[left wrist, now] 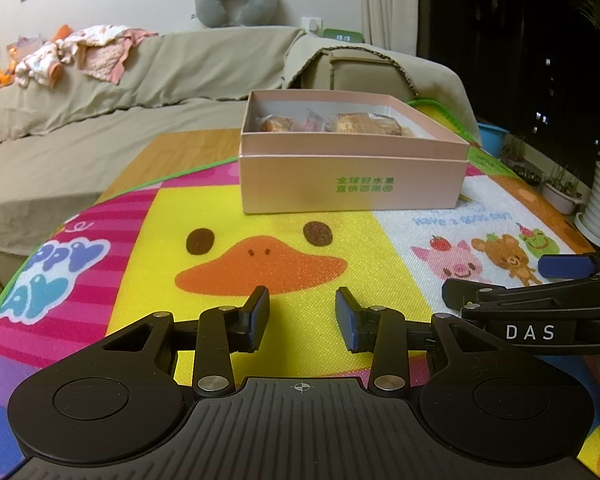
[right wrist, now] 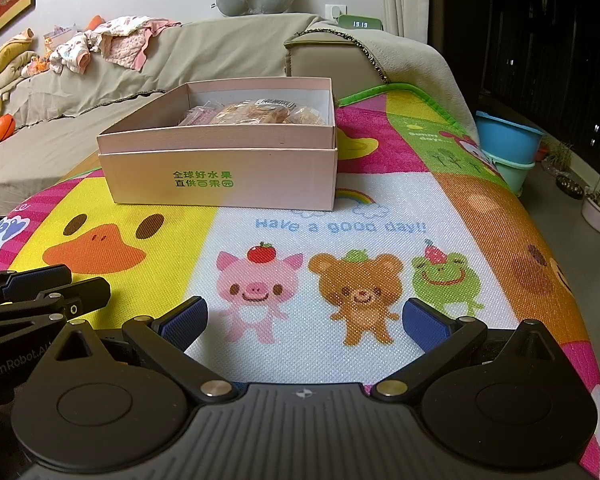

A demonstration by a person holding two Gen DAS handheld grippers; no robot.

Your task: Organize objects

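Both tools are black plastic. The left gripper [left wrist: 302, 318] and the right gripper [right wrist: 305, 322] have blue pads, shiny round screws, big round discs and a ridged middle. White letters say DAS and GenRobot.

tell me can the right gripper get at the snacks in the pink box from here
Probably yes: the pink box is lidless, the mat before it is bare, and the right gripper is open, empty, facing the snacks.
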